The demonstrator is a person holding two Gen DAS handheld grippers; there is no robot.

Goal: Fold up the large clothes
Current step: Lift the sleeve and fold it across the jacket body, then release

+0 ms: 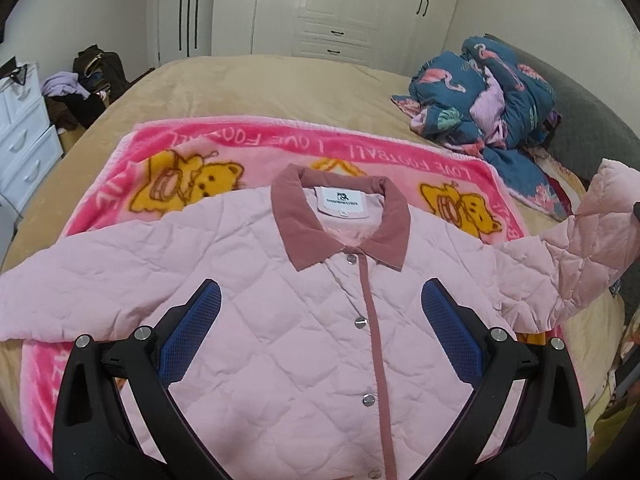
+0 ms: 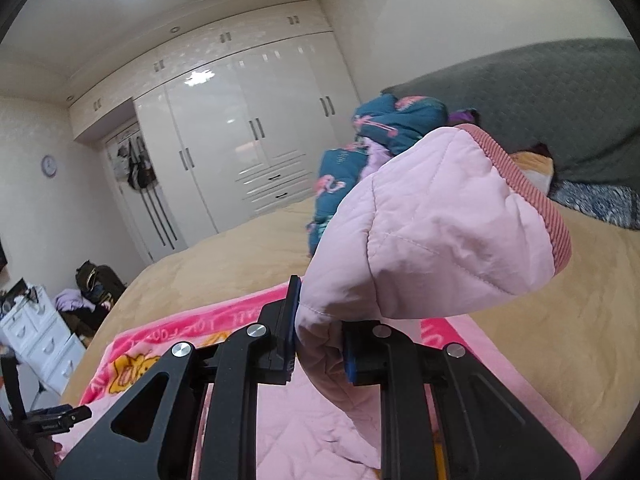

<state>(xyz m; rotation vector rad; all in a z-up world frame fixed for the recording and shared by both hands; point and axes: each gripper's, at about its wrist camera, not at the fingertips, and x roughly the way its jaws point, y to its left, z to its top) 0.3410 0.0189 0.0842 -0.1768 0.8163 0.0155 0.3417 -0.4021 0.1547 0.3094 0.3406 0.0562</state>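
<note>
Hem of the quilted pink jacket (image 1: pixel 280 320) is cut off below my left gripper (image 1: pixel 320 336), its fingers spread wide above the chest. It lies on a pink bear blanket (image 1: pixel 192 168) on the bed (image 1: pixel 280 92), flamingo duvet (image 1: pixel 492 96) beyond. My right gripper (image 2: pixel 320 344) holds the lifted sleeve (image 2: pixel 432 232), fingers clamped.

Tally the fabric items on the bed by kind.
Quilted pink jacket: 1
Pink cartoon blanket: 1
Blue flamingo-print bedding heap: 1
Tan bed cover: 1
Total: 4
</note>
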